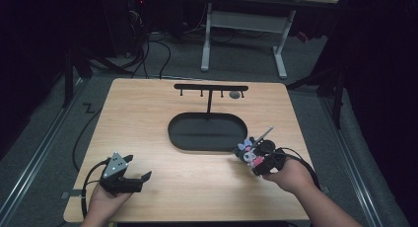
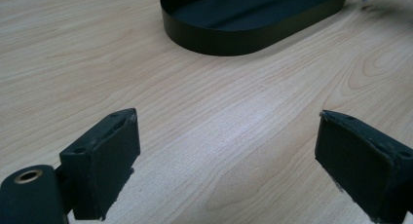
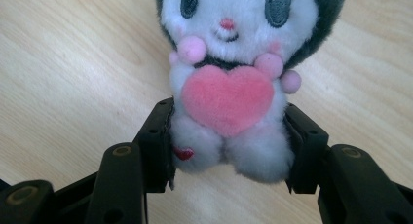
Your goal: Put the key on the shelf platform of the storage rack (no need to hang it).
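A small plush toy (image 3: 229, 53) with a white face, dark hood and pink heart sits between the jaws of my right gripper (image 3: 228, 141), which is shut on its lower body. In the high view the plush toy (image 1: 248, 150) and right gripper (image 1: 259, 163) are just right of a black oval tray (image 1: 207, 147), low over the table; a thin light strap sticks up from the toy. My left gripper (image 1: 138, 169) rests near the table's front left, open. Its jaws stand wide apart over bare wood in the left gripper view (image 2: 226, 156), the tray (image 2: 219, 39) ahead.
A black T-shaped stand (image 1: 210, 88) with several small hooks rises from the tray's far side; a small grey object (image 1: 235, 94) hangs near its right end. The wooden table (image 1: 143, 118) has bare room on the left. Beyond it are cables and desk legs (image 1: 281, 54).
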